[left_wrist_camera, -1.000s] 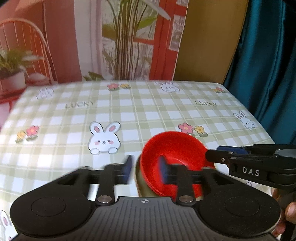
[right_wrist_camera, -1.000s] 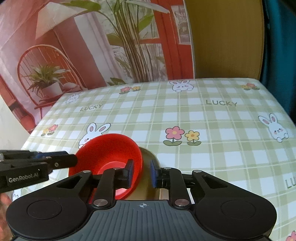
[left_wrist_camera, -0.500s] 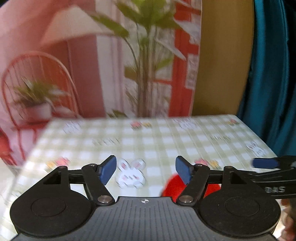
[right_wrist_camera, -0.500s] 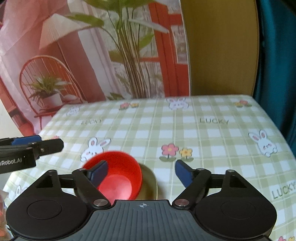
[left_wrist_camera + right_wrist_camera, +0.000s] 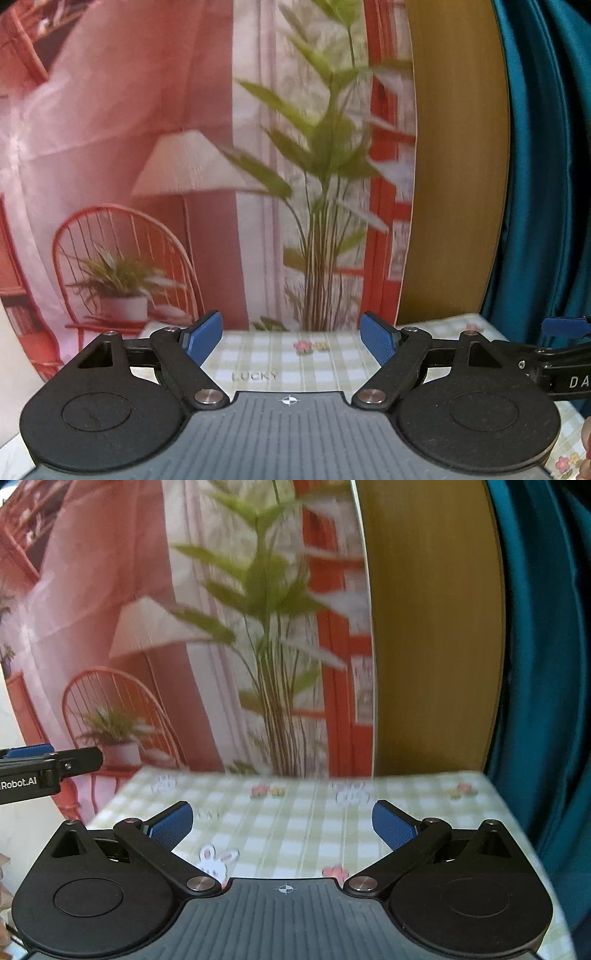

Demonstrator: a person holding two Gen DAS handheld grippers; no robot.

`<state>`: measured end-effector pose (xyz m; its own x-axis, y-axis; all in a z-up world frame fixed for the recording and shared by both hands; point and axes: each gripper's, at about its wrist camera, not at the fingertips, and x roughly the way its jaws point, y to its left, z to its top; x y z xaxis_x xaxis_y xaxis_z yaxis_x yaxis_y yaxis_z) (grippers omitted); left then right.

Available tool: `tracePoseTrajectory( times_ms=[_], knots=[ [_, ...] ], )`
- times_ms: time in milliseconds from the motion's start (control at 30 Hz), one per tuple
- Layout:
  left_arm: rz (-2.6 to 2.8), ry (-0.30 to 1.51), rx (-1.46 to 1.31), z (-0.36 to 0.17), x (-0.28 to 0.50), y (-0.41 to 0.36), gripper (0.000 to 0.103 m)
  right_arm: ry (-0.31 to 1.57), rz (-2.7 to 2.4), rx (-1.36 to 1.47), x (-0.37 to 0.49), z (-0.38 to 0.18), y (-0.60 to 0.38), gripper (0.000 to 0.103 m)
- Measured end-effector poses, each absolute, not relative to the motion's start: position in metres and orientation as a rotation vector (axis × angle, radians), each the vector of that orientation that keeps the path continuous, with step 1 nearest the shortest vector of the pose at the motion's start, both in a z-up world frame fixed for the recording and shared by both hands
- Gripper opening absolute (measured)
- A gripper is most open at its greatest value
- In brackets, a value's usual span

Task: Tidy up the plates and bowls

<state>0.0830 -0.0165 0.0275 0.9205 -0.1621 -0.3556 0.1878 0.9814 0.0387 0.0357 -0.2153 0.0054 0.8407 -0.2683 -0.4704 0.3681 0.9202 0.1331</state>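
Observation:
No plate or bowl shows in either view now. My left gripper (image 5: 291,338) is open and empty, held above the near part of the checked tablecloth (image 5: 280,354), pointing at the backdrop. My right gripper (image 5: 282,825) is also open and empty, above the tablecloth (image 5: 303,823). The right gripper's finger shows at the right edge of the left wrist view (image 5: 561,326). The left gripper's finger shows at the left edge of the right wrist view (image 5: 44,762).
Behind the table hangs a printed backdrop with a plant (image 5: 325,206), a lamp and a red chair (image 5: 118,720). A wooden panel (image 5: 432,627) and a teal curtain (image 5: 543,664) stand at the right, past the table's far right corner.
Both grippers let go of the red bowl, opened wide and pulled up and back. The red bowl and the plate under it have dropped out of view below both cameras.

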Motion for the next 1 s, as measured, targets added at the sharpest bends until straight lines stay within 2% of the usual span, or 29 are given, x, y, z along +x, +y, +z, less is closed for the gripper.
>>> tracePoseTrajectory(
  times_ms=[400,1000],
  knots=[
    [-0.185,0.292,0.058,0.072,0.042,-0.001,0.084,0.327,-0.343,0.173,0.007,0.068,-0.188,0.103],
    [-0.184,0.281,0.044,0.075,0.032,0.003,0.086,0.290,-0.341,0.172,-0.002,0.080,-0.173,0.103]
  ],
)
